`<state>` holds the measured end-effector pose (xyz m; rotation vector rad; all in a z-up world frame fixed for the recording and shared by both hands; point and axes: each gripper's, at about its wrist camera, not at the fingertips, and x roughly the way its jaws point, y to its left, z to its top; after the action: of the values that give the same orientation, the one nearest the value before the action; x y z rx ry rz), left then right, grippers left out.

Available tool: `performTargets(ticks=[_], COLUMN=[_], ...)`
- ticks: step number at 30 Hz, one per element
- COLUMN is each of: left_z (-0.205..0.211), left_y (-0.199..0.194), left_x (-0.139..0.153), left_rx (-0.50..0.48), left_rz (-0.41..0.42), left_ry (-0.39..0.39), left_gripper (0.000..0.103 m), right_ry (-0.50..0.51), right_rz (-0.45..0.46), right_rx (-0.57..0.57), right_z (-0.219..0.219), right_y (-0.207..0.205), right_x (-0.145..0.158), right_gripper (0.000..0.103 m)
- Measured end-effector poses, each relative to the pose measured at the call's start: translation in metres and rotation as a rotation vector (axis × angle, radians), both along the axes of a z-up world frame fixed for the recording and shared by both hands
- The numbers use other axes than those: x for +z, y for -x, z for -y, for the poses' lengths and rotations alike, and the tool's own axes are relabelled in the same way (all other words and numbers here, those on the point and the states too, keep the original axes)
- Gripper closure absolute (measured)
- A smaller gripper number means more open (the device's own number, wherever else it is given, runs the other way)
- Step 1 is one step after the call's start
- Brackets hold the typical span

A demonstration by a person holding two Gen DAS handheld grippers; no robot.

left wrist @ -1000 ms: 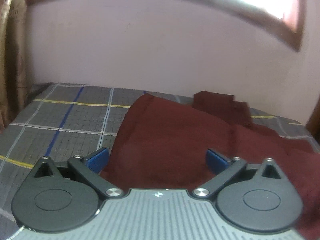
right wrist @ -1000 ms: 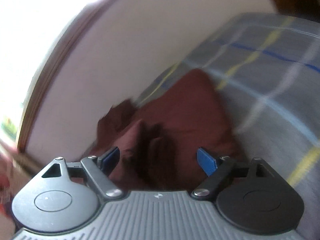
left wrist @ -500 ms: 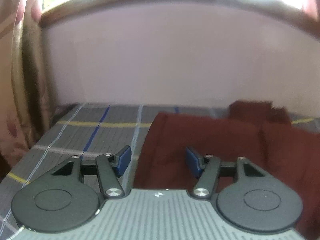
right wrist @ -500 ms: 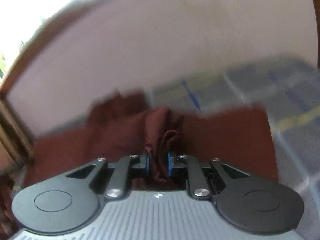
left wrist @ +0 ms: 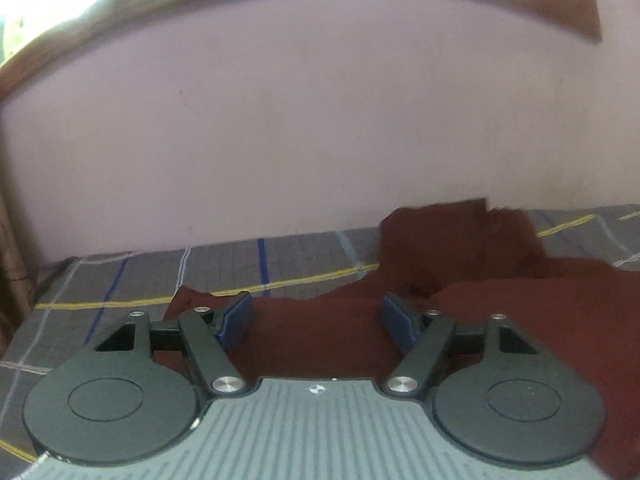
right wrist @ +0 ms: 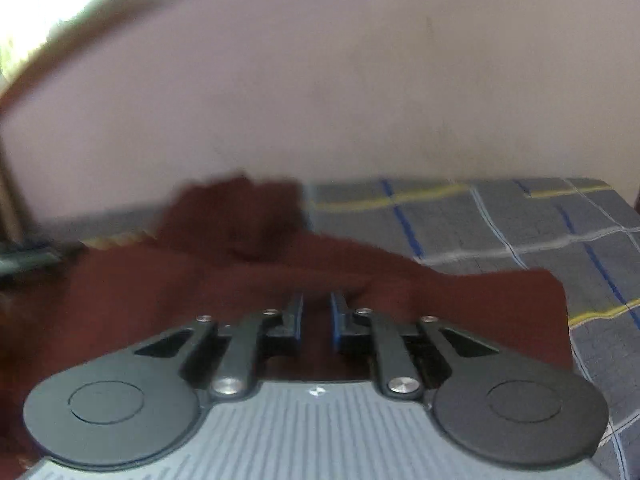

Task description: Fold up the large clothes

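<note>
Plaid bedsheet (left wrist: pixel 132 280) under pink wall. Right gripper (right wrist: pixel 316 312) jaws closing, pinching maroon garment (right wrist: pixel 460 300); contact blurred. Left gripper (left wrist: pixel 316 316) jaws opening, wide, garment flat below, unpinched. Both angled down toward bed. Far folds indistinct.

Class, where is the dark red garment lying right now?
In both wrist views the garment is spread on the checked bedsheet, its far end bunched near the pale wall.

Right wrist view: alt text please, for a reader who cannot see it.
The right gripper, fingers closing, pinches a fold of maroon cloth that lies on a grey checked bedsheet. A pale wall stands behind; the picture is blurred.
</note>
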<state>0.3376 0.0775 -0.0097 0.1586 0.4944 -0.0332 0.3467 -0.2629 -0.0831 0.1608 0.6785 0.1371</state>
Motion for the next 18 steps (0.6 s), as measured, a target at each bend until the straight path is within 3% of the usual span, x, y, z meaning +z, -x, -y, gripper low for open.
performTargets(ticks=[3,7,13,18], left_z=[-0.004,-0.016,-0.028,-0.035], left_y=[-0.007,-0.014,-0.024,-0.035], left_x=[-0.018,-0.031,-0.045,-0.049], left_rx=[0.022,0.042,0.050,0.062], left_rz=[-0.005,-0.040,-0.086,-0.128], left_ry=[-0.018,0.049,0.106,0.132], left_gripper=[0.021,0.017,0.016,0.014], right_ry=[0.036,0.107,0.090,0.031], right_rz=[-0.038,-0.052,0.032,0.045], right_rx=[-0.024,-0.029,-0.014,-0.020], right_z=[-0.004,-0.019,-0.013,-0.003], right_y=[-0.006,-0.009,0.003,-0.002], right_x=[-0.019,-0.036,-0.050,-0.052], right_gripper=[0.096,0.096,0.097,0.097])
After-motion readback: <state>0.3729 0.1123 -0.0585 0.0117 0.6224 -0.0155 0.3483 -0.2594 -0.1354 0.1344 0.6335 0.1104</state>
